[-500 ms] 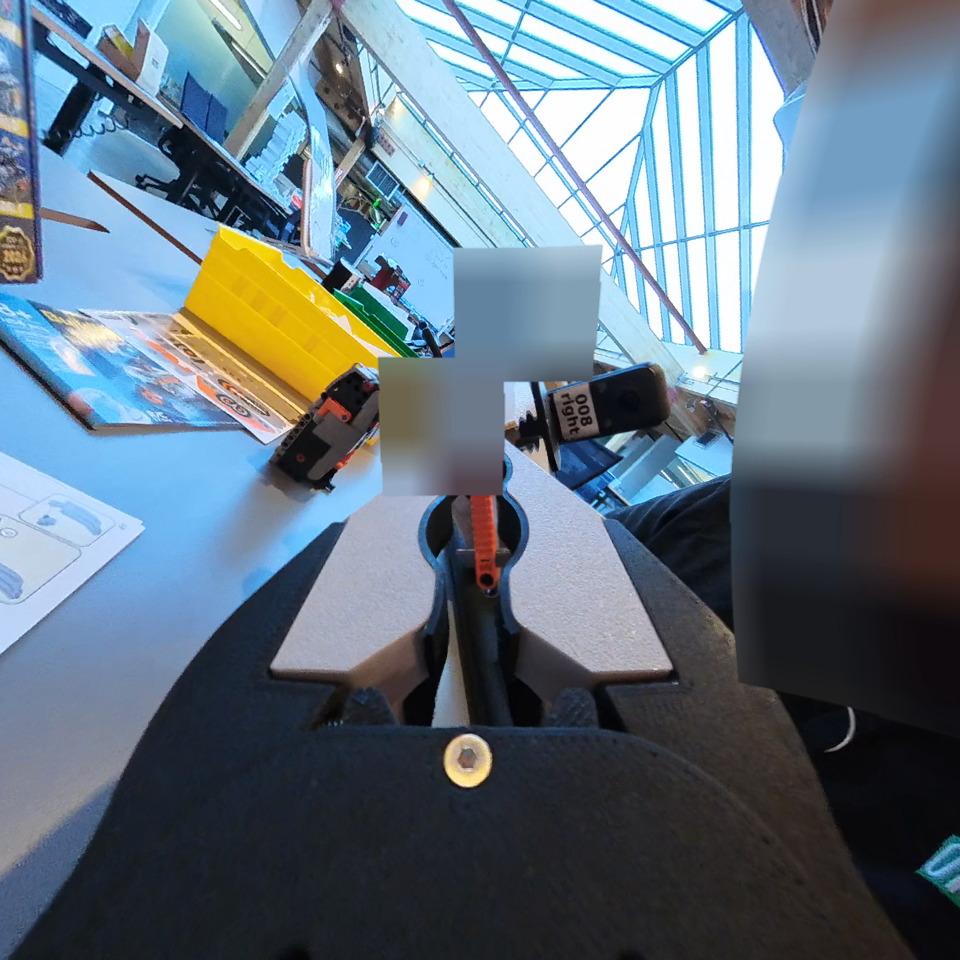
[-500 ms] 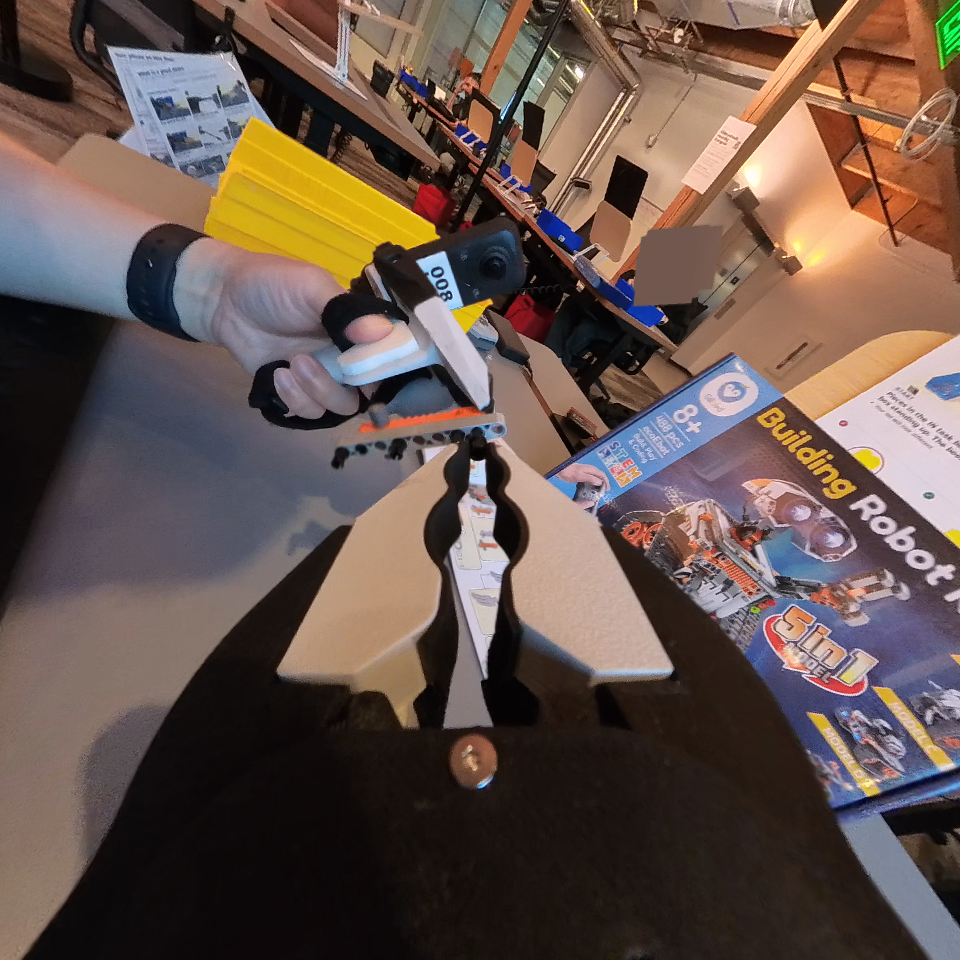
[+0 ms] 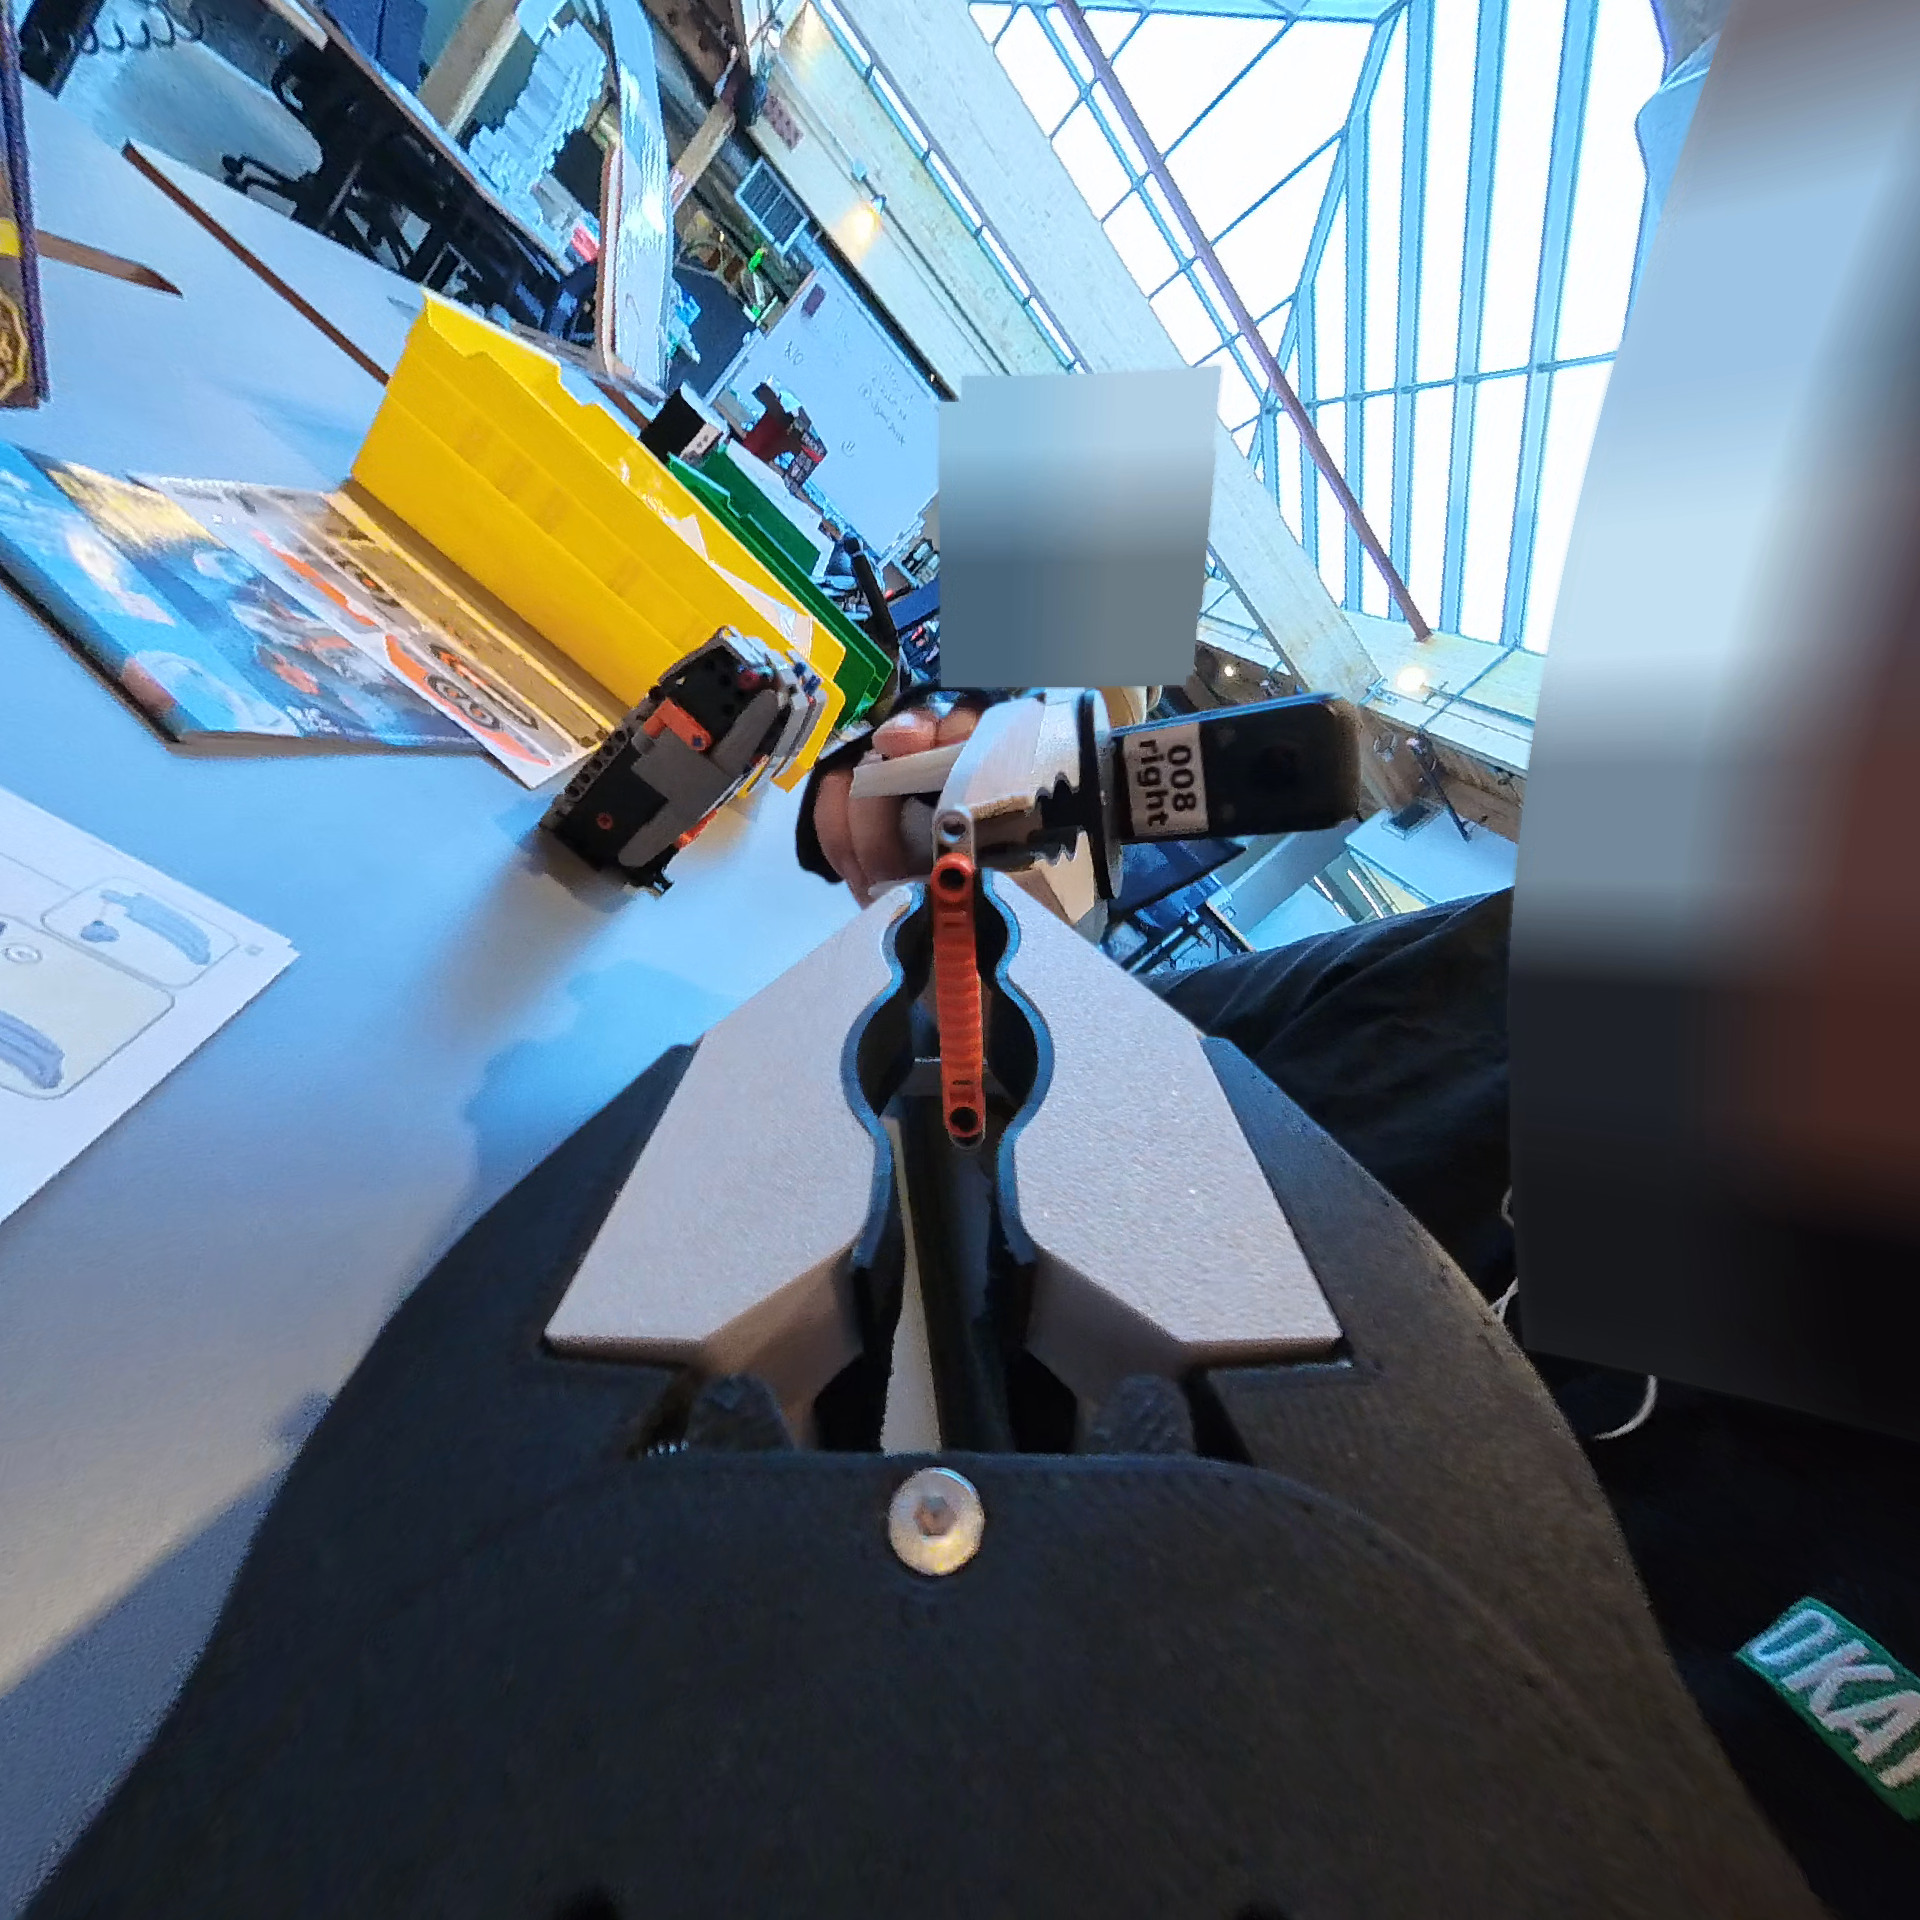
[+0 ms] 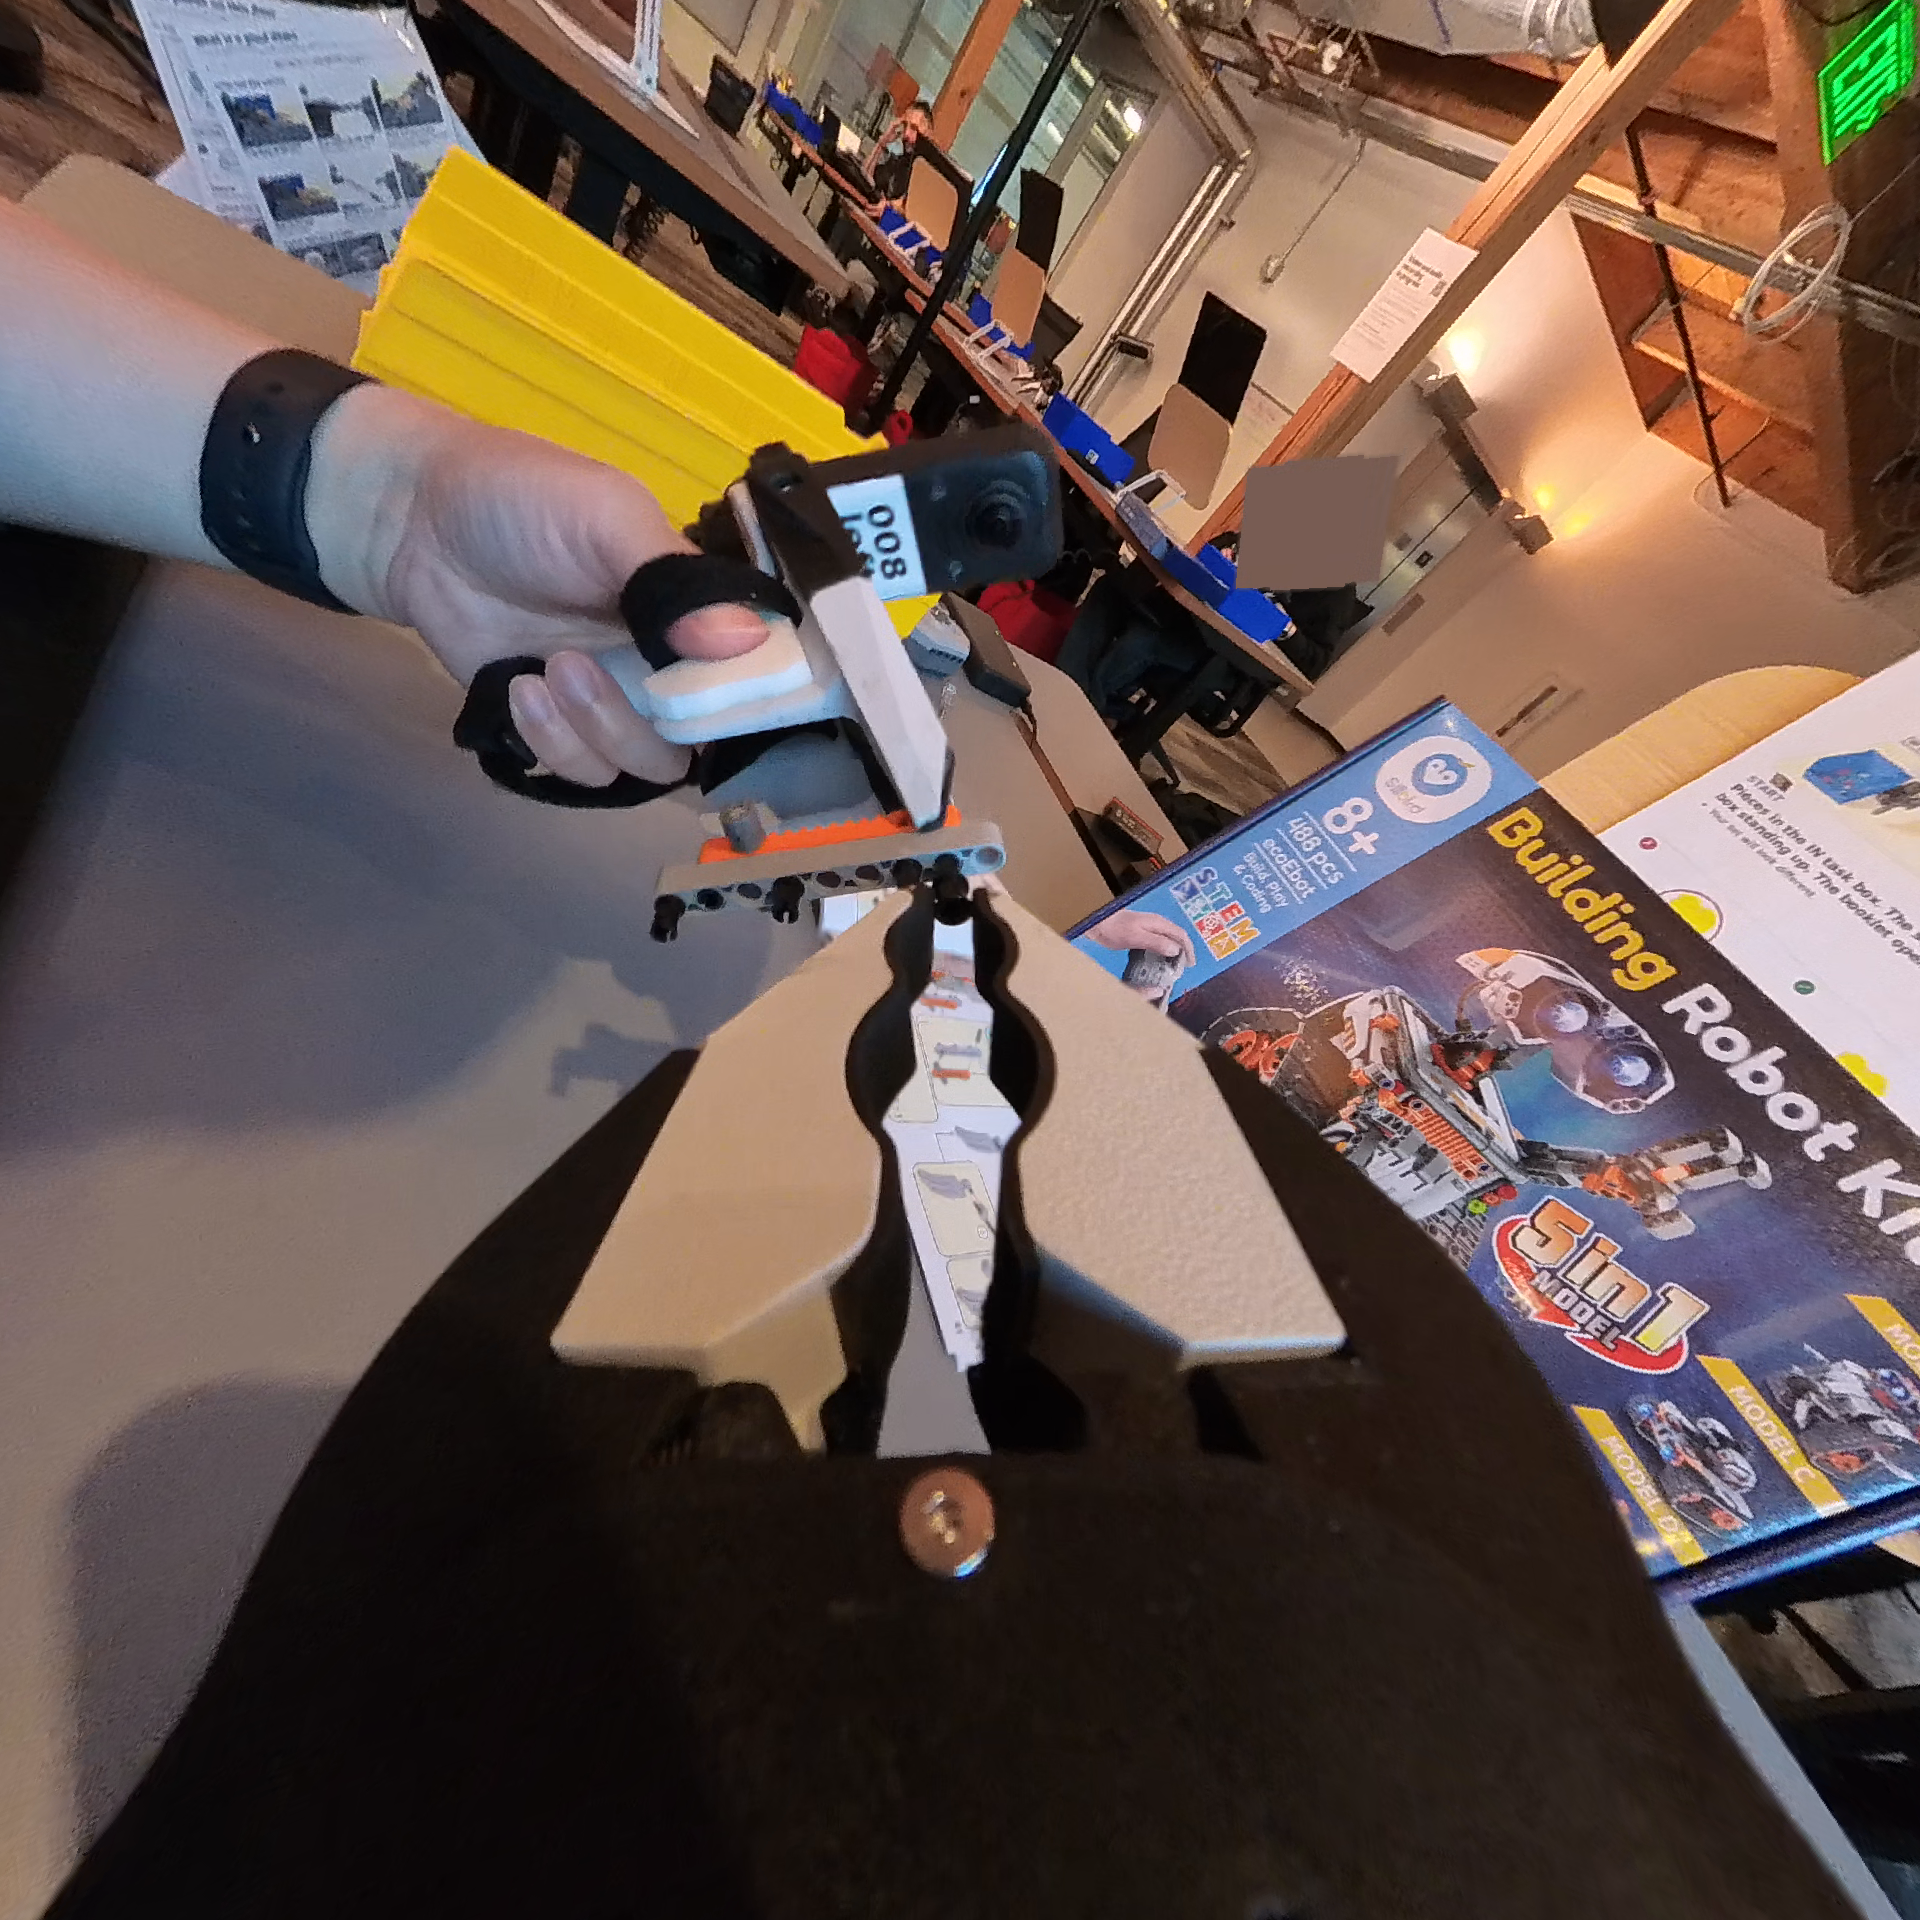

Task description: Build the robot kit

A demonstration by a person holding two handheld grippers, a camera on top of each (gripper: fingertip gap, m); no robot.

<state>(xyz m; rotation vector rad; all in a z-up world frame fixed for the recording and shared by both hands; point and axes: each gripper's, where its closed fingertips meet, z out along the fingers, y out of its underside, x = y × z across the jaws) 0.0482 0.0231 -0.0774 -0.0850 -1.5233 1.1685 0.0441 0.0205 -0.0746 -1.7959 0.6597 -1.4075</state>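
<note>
My left gripper (image 3: pixel 954 920) is shut on an orange beam (image 3: pixel 958 997) joined to a grey beam (image 3: pixel 951 831), held above the table. In the right wrist view a hand holds the left gripper (image 4: pixel 914 800), and the beam assembly (image 4: pixel 831 868) lies crosswise with black pins hanging from its holes. My right gripper (image 4: pixel 948 920) is shut on a small black pin (image 4: pixel 948 885) at the grey beam's right end. The right gripper (image 3: pixel 997 821) also shows in the left wrist view, with its tips at the beam's far end.
A small black, grey and orange model (image 3: pixel 686 769) stands on the grey table (image 3: pixel 364 1091) by a yellow bin (image 3: pixel 540 520) and a green bin (image 3: pixel 790 561). A booklet (image 3: pixel 208 623) and an instruction sheet (image 3: pixel 104 987) lie to the left. A printed kit box (image 4: pixel 1558 1091) lies to the right. Less than 4 cm separates the two grippers' tips.
The left gripper has tilted, so the table scene sits more slanted. The right gripper now shows in the left wrist view below the blurred patch. The pin stays at the beam's end.
</note>
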